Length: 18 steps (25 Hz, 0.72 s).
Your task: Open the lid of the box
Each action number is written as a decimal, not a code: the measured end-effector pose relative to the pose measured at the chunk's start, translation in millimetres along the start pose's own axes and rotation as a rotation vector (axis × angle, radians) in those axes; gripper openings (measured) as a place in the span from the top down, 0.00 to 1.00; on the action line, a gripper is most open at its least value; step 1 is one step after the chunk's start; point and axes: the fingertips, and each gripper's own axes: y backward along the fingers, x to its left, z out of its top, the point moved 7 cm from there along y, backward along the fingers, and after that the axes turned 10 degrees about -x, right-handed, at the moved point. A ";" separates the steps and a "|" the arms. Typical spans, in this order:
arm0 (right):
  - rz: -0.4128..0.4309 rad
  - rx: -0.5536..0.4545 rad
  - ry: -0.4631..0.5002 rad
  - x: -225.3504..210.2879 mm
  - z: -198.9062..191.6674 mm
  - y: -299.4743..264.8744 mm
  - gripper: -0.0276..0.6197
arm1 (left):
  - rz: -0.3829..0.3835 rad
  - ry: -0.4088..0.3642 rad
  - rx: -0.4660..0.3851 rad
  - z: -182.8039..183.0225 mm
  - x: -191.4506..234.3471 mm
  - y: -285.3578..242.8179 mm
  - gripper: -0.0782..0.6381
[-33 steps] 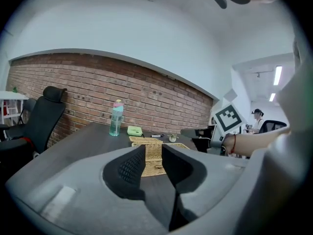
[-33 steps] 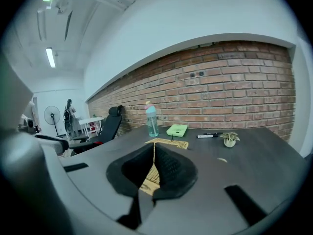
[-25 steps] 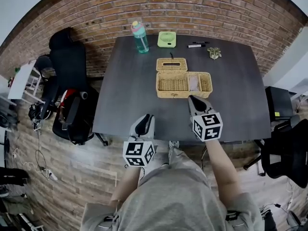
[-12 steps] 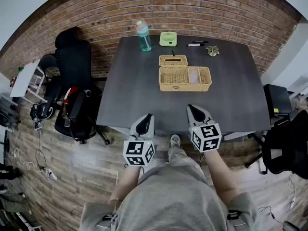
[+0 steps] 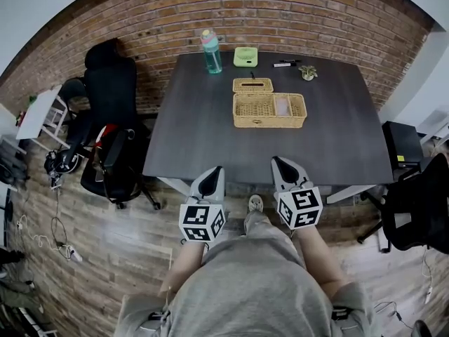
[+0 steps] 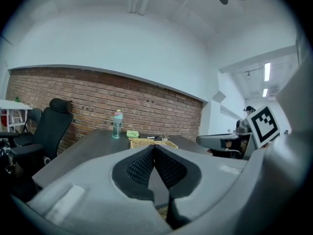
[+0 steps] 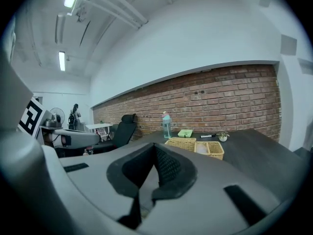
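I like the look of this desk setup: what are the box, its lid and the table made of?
The box and its lid look like woven wicker or rattan, matte straw-tan, with the weave visible. The table seems dark grey wood-look laminate, matte, showing faint grain; solid wood can't be ruled out.

The person is wearing a loose grey T-shirt with short sleeves, and a pale shoe is peeking out just beyond its hem. The left gripper and right gripper are both showing smooth light-grey shells tapering to black-lined tips, each one carrying a white block with bold black square markers: the left cube and the right cube. Up close, the pads are showing as black dotted rubber in rounded black surrounds, and the right shell is wearing flat black strips.
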 end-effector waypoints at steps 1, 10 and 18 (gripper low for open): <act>0.001 -0.002 0.006 1.9 -0.2 3.0 0.95 | -0.003 0.000 0.000 -0.6 -1.1 2.1 0.87; 0.015 -0.011 -0.001 14.5 -3.1 16.7 0.95 | -0.009 0.007 0.006 -4.4 -5.6 12.8 0.87; 0.046 -0.016 0.016 22.1 0.4 15.9 0.95 | -0.020 0.015 0.010 -3.6 -5.8 12.4 0.87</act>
